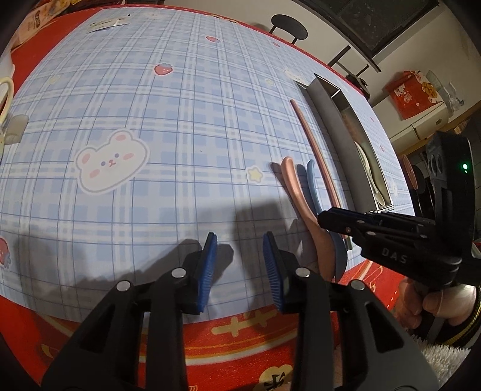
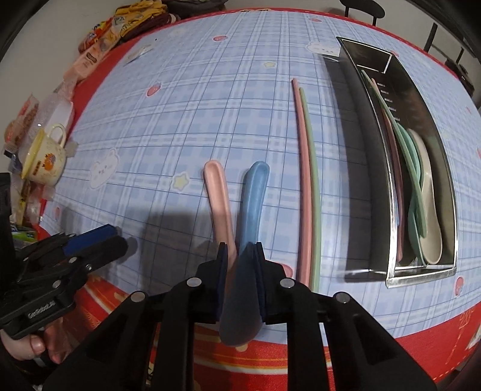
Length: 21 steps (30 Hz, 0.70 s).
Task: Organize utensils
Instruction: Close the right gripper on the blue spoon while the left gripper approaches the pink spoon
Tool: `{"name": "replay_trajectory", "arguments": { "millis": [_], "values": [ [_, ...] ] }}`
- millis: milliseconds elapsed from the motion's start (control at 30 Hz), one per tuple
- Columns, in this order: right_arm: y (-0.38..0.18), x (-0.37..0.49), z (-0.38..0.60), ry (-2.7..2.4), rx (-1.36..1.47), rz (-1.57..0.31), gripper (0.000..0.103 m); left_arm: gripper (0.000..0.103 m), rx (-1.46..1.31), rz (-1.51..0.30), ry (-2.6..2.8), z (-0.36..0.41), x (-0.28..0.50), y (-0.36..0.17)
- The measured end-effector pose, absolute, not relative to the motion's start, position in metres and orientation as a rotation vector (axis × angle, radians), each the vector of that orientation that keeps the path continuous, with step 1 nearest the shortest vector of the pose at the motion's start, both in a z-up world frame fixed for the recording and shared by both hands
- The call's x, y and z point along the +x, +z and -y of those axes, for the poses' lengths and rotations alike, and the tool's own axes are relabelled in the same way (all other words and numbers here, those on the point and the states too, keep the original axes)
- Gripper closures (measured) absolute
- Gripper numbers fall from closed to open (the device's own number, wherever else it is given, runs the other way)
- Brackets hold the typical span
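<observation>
My right gripper point(image 2: 240, 255) is shut on the bowl end of a blue spoon point(image 2: 252, 198), whose handle points away over the plaid mat. A pink spoon point(image 2: 218, 198) lies just left of it. A pink chopstick point(image 2: 303, 180) and a green chopstick point(image 2: 312, 180) lie side by side to the right. A metal tray point(image 2: 421, 270) at the right holds several green, pink and cream utensils. My left gripper point(image 1: 240, 264) is open and empty, hovering left of the spoons point(image 1: 300, 198). The right gripper point(image 1: 333, 219) shows in the left wrist view beside the tray point(image 1: 339, 129).
A yellow cup point(image 2: 45, 159) and snack packets point(image 2: 99, 45) sit at the mat's left edge. A red cloth point(image 2: 375, 346) covers the table under the blue plaid mat point(image 1: 180, 120). A black stool point(image 1: 288, 27) stands beyond the far edge.
</observation>
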State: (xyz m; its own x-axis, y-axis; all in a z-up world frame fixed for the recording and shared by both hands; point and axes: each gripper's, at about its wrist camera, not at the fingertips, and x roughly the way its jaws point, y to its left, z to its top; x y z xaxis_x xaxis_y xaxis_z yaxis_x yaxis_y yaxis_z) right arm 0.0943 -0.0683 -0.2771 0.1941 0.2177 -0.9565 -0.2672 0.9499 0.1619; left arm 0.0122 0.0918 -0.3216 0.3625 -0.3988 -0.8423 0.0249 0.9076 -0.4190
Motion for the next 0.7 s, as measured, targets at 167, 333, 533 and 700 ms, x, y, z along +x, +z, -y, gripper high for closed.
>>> {"name": "replay_trajectory", "arguments": {
  "millis": [167, 333, 533, 700],
  "values": [
    [-0.279, 0.096, 0.064, 0.326, -0.098, -1.332, 0.086, 0.069, -0.368, -1.172, -0.285, -0.092, 0.01, -0.32],
    [-0.28, 0.096, 0.056, 0.32, -0.166, -1.321, 0.086, 0.069, -0.366, -1.175, -0.29, -0.09, 0.008, -0.32],
    [-0.283, 0.102, 0.057, 0.307, -0.126, -1.342, 0.086, 0.069, -0.354, -1.177, -0.299, -0.084, 0.009, -0.318],
    [-0.284, 0.106, 0.051, 0.309, -0.138, -1.34, 0.088, 0.069, -0.355, -1.178, -0.3, -0.082, 0.01, -0.317]
  ]
}}
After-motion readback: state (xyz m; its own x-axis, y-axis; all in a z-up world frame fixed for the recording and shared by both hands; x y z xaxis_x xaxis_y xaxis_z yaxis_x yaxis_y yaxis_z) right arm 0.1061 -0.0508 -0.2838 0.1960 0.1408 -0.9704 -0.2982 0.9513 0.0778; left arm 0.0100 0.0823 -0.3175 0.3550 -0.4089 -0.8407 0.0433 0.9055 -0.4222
